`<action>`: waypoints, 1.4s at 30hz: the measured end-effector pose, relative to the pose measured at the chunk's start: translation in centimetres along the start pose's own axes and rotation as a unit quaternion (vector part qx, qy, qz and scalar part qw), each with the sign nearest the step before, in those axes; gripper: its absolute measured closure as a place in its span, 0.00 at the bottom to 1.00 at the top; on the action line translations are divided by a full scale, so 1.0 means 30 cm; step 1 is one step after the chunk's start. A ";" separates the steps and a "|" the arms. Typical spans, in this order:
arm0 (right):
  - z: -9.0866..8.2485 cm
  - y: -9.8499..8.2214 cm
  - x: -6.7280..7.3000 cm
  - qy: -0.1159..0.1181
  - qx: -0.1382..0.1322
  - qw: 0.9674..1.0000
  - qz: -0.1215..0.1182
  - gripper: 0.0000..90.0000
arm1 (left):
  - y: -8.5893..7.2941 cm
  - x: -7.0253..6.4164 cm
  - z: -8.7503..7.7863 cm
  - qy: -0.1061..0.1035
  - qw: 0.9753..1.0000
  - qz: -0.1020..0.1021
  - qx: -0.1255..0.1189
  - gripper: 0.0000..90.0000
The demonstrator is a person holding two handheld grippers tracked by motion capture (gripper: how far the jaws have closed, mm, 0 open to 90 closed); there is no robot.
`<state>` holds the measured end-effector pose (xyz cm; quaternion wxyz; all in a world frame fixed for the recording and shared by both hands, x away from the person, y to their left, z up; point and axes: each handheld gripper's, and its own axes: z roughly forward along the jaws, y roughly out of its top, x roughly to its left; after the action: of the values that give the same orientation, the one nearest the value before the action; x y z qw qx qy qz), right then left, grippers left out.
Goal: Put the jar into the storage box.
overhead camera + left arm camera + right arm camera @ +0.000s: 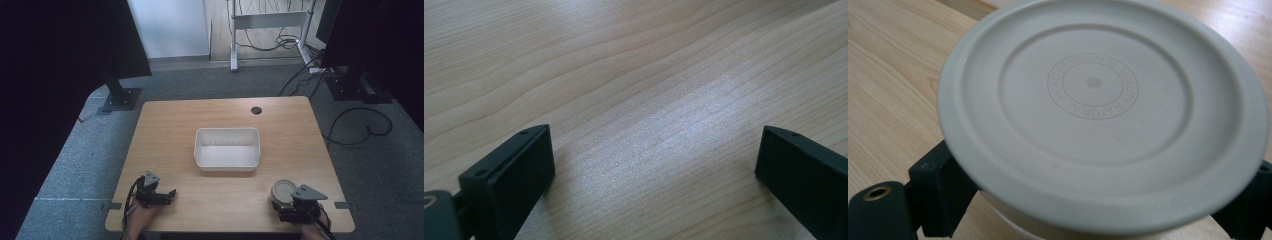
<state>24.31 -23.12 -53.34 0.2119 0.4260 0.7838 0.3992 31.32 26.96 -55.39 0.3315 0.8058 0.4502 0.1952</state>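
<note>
My right gripper sits at the near right corner of the table, its jaws on either side of a round tub just under the lid's rim. In the right gripper view each black jaw sits against the tub's wall, so I have it grasped. My left gripper rests at the near left corner, jaws spread wide with bare wood between them, holding nothing.

The tub stands upright on the table, well short of the white bin at the table's middle. Its lid is pale grey-white and matte, with a raised outer rim, a sunken ring inside it, and a small circle of embossed lettering around a centre dot.
</note>
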 end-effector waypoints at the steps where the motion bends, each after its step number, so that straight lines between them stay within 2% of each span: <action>1: 0.001 0.006 0.002 0.000 -0.001 1.000 0.000 0.10 | 0.000 0.000 0.000 0.000 1.000 0.000 0.000 0.03; 13: 0.022 0.067 0.027 0.006 -0.001 1.000 -0.012 0.10 | 0.000 0.000 0.000 0.000 1.000 0.000 0.000 0.03; 20: 0.029 0.096 0.031 0.011 -0.005 1.000 -0.006 0.10 | 0.000 0.000 0.000 0.000 1.000 0.000 0.000 0.03; 42: 0.067 0.194 0.059 0.019 -0.018 1.000 -0.009 0.10 | 0.000 0.000 0.000 0.000 1.000 0.000 0.000 0.03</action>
<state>27.60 -18.90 -49.81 0.2086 0.4073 0.7843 0.4189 31.32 26.96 -55.39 0.3317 0.8058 0.4502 0.1951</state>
